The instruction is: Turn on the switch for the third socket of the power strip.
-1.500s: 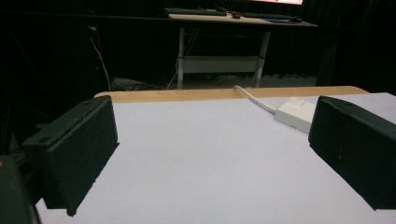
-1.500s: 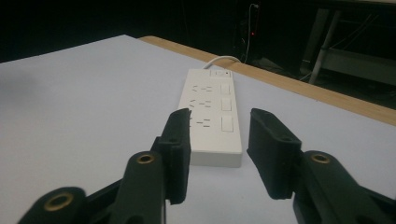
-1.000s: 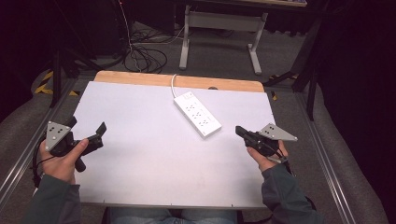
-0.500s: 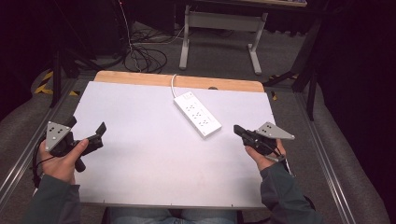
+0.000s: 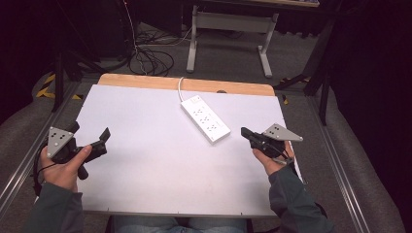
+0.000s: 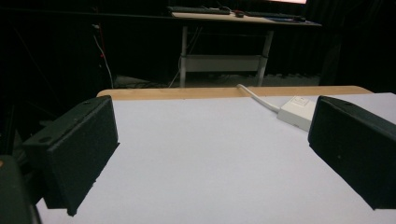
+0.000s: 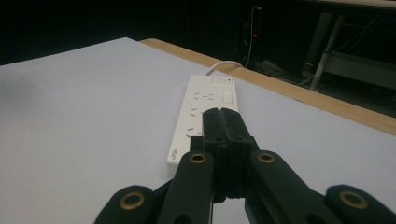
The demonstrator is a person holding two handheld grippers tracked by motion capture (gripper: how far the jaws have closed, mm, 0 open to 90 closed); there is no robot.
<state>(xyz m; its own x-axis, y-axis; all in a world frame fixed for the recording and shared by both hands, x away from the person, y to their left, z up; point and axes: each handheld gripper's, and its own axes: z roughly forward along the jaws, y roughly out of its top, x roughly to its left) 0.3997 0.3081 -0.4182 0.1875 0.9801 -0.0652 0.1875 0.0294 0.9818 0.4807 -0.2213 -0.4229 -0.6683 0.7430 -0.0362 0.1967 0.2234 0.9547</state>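
One white power strip (image 5: 205,118) lay on the table (image 5: 160,184), toward 12 o'clock of centre. Two grippers were present: the left gripper (image 5: 104,137), at 9 o'clock, was spread; the right gripper (image 5: 245,132), at 3 o'clock, was pressed together, empty.

In the right gripper view, the right claw (image 7: 223,122) is seen rising from the bottom edge, and its two black jaws are pressed flat together with nothing between them. Brass-coloured rivets are seen on its black linkage arms. Just beyond the jaw tips, a white power strip (image 7: 201,116) is laid flat on the white worktop (image 7: 84,107), with its length running away from the camera. Several rows of socket holes are seen on its top face. A white cable (image 7: 223,65) is led from its far end over the wooden edge (image 7: 299,93) of the worktop. Behind, a dark room and a grey table frame (image 7: 345,56) are seen.
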